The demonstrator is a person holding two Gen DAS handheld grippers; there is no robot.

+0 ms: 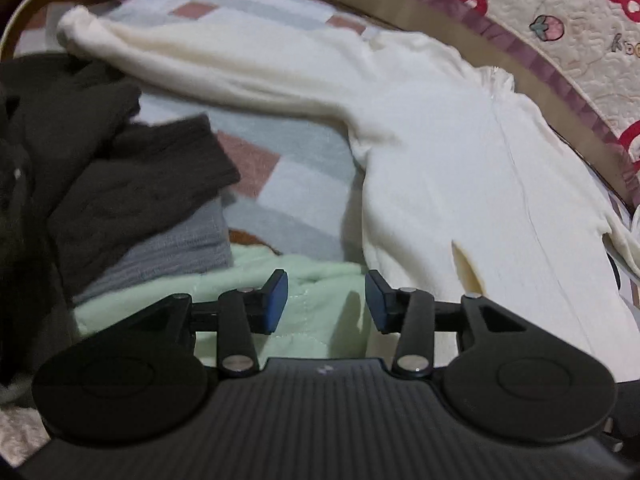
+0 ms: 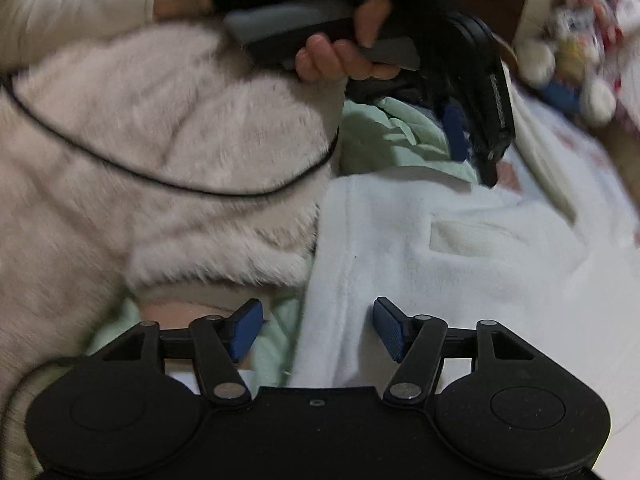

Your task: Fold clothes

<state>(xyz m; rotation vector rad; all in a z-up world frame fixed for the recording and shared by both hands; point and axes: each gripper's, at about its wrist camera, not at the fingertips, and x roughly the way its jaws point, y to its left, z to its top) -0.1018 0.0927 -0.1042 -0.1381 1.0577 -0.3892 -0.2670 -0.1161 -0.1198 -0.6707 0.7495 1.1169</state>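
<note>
- The bedspread (image 1: 304, 184) is the biggest thing here: a checked cover in pale blue, grey and dusty pink squares, with everything else lying on top of it.
- Along the far edge runs a cream quilted cover (image 1: 560, 4) with red shapes, a little strawberry picture and some printed letters next to it. The letters are upside down and cut off by the frame edge, so I can't make out a word.
- The task's thing is a cream long-sleeved top (image 1: 460, 184), spread flat on the bedspread to the right of the left gripper. One sleeve stretches out far to the left, and there's a small label at the neck, too blurry to read. A yellowish mark sits near its lower part.
- From the right wrist view there's a pale white fleece garment (image 2: 440, 248) with a slit pocket, right in front of the right gripper.
- A fuzzy beige sleeve (image 2: 160, 152) on the person's arm, with a thin black cable across it.
- A stack of dark brown and grey clothes (image 1: 132, 200) sits left, on a mint green garment (image 1: 312, 304).
- Left gripper (image 1: 326, 301): blue pads spread apart, holding nothing, hovering over the green fabric.
- Right gripper (image 2: 318, 330): fingers also released, empty, at the fleece edge.
- No brand writing readable on either tool.
</note>
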